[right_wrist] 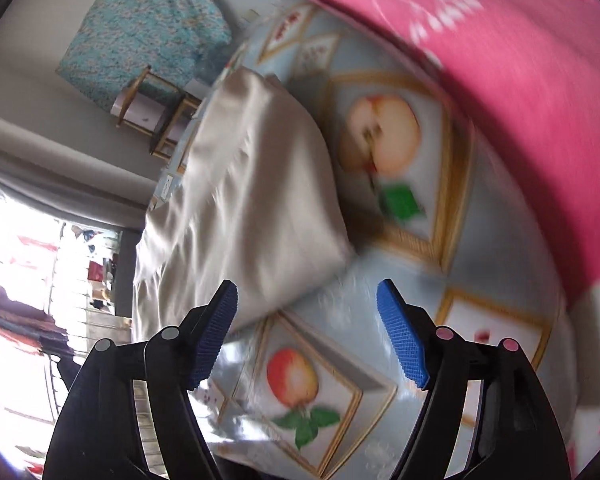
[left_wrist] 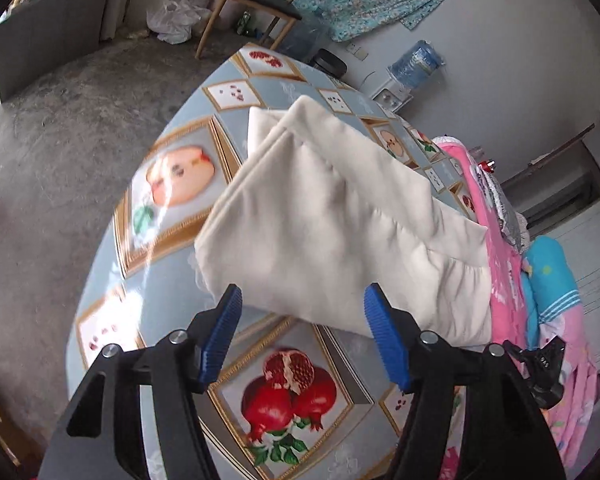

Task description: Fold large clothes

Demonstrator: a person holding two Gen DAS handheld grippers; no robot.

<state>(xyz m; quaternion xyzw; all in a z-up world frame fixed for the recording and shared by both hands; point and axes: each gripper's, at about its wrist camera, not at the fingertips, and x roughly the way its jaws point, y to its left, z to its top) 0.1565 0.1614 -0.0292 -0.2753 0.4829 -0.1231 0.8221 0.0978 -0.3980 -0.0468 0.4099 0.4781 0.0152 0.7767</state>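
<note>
Cream garment [left_wrist: 340,232] lies folded beyond both tilted-down, open hand-held grippers.

folded garment [left_wrist: 340,220] on table [left_wrist: 172,292], clothes pile [left_wrist: 504,280] beside it

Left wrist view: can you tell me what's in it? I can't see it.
A folded cream garment lies on a table with a fruit-print cloth. The left hand-held gripper hangs open just before it, holding nothing. Pink clothes are piled to the right.

The cream garment [left_wrist: 340,220] lies folded into a thick, layered bundle on my fruit-print tablecloth [left_wrist: 172,300], softly creased, its near edge just beyond my spread left jaws, untouched.
</note>
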